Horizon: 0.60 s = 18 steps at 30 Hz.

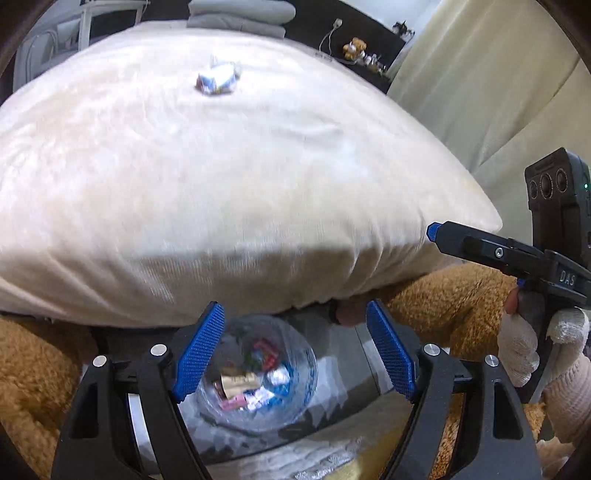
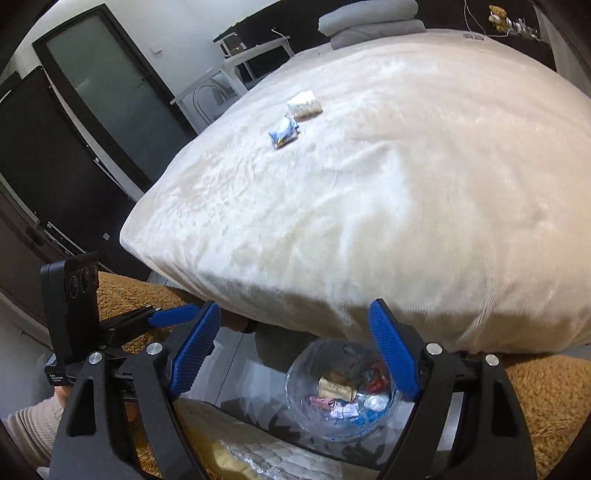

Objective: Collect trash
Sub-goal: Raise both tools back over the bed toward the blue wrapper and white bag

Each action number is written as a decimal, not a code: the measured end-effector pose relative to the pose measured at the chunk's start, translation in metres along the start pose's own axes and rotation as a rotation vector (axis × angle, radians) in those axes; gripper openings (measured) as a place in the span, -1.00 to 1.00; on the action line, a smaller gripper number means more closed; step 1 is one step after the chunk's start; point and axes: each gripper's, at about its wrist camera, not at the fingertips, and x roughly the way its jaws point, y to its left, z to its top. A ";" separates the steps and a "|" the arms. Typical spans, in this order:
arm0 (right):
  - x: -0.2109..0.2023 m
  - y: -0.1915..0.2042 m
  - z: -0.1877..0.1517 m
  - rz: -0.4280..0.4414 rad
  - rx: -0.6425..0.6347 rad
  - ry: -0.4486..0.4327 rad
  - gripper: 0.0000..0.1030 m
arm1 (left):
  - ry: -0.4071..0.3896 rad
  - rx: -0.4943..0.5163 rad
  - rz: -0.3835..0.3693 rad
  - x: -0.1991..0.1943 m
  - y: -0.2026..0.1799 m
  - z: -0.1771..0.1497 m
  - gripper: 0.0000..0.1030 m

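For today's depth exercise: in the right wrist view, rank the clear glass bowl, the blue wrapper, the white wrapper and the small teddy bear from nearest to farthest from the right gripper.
1. Clear glass bowl, just below the right gripper.
2. Blue wrapper, on the bed.
3. White wrapper, just beyond it.
4. Small teddy bear, far shelf.

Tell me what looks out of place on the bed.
Two pieces of litter lie on the cream blanket: a blue snack wrapper and, just beyond it, a clear crumpled packet. The other trash already sits in the glass bowl.

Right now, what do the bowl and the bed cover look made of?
Bowl: clear glass or hard plastic, glossy; the wrappers inside and the floor show through its wall. Bed cover: cream plush fleece, apparently; soft sheen, brushed nap, shallow wrinkles.
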 end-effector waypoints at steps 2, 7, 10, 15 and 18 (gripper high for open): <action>-0.004 0.002 0.012 -0.016 -0.031 -0.033 0.59 | -0.028 0.015 0.008 -0.006 -0.001 0.010 0.51; -0.010 0.005 0.044 -0.038 -0.074 -0.110 0.59 | -0.082 0.036 0.034 -0.017 0.004 0.041 0.51; -0.012 0.006 0.061 -0.071 -0.124 -0.142 0.59 | -0.099 0.044 0.053 -0.018 0.009 0.058 0.51; -0.005 0.000 0.089 -0.090 -0.139 -0.160 0.59 | -0.101 0.069 0.089 -0.013 0.014 0.083 0.51; 0.001 -0.001 0.104 -0.102 -0.157 -0.166 0.59 | -0.096 0.103 0.114 -0.008 0.014 0.097 0.51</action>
